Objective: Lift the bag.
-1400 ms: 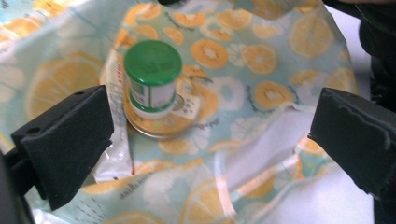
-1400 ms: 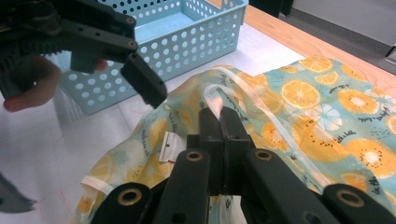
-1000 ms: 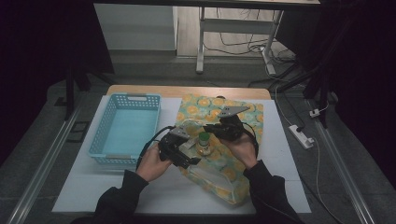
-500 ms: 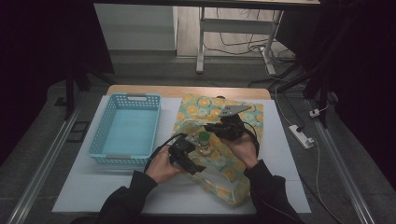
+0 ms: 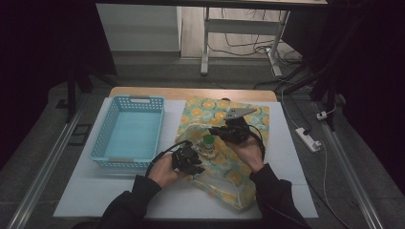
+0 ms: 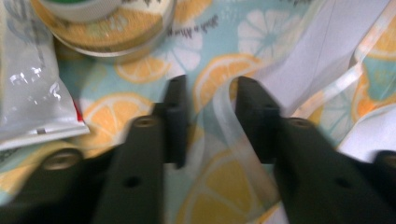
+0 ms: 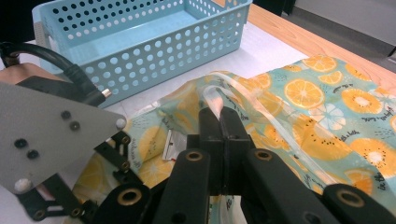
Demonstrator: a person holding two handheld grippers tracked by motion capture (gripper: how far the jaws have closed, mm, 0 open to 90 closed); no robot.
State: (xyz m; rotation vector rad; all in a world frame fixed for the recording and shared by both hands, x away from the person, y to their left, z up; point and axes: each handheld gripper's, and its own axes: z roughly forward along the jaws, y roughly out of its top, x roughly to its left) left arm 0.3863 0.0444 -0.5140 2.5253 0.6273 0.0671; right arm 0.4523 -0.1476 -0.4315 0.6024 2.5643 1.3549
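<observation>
Clear zip bag (image 5: 217, 164) lying lengthwise toward person, right tongs (image 7: 223, 122) clamped on its rim, left tongs (image 6: 208, 119) just closing around rim (pads apart)

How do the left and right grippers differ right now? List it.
The left gripper has its jaws apart; they have just been closing around the clear rim of the bag. The right gripper is shut on that rim. The left gripper sits nearer the person, the right gripper farther off. Both work the same bag.
</observation>
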